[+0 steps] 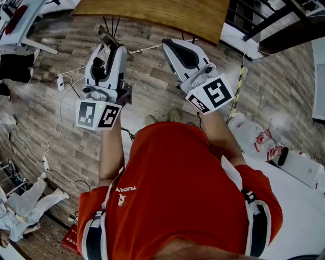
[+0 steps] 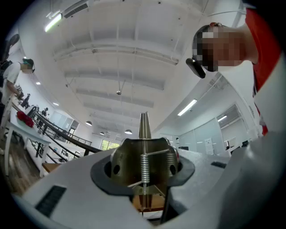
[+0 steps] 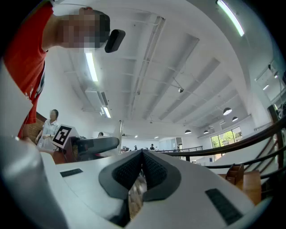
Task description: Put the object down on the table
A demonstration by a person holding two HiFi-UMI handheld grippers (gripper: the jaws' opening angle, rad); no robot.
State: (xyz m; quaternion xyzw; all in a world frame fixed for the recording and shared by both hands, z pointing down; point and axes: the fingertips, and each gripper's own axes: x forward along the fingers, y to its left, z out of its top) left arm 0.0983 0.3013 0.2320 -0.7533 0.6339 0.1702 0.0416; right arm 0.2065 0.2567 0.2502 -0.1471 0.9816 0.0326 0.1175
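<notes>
A brass-coloured metal spring clip sits between the jaws of my left gripper, which is shut on it. Its coil spring faces the camera and its flat tip points up at the ceiling. In the head view the clip sticks out past the left gripper, just short of the wooden table. My right gripper is held beside it, jaws pressed together with nothing between them. In the right gripper view its ribbed pads meet, and the left gripper shows to the left.
Below is a wood-plank floor with cables and a power strip. A white table lies at the lower right, with a plastic bag near it. A yellow-black striped strip runs along the floor. A person stands far off.
</notes>
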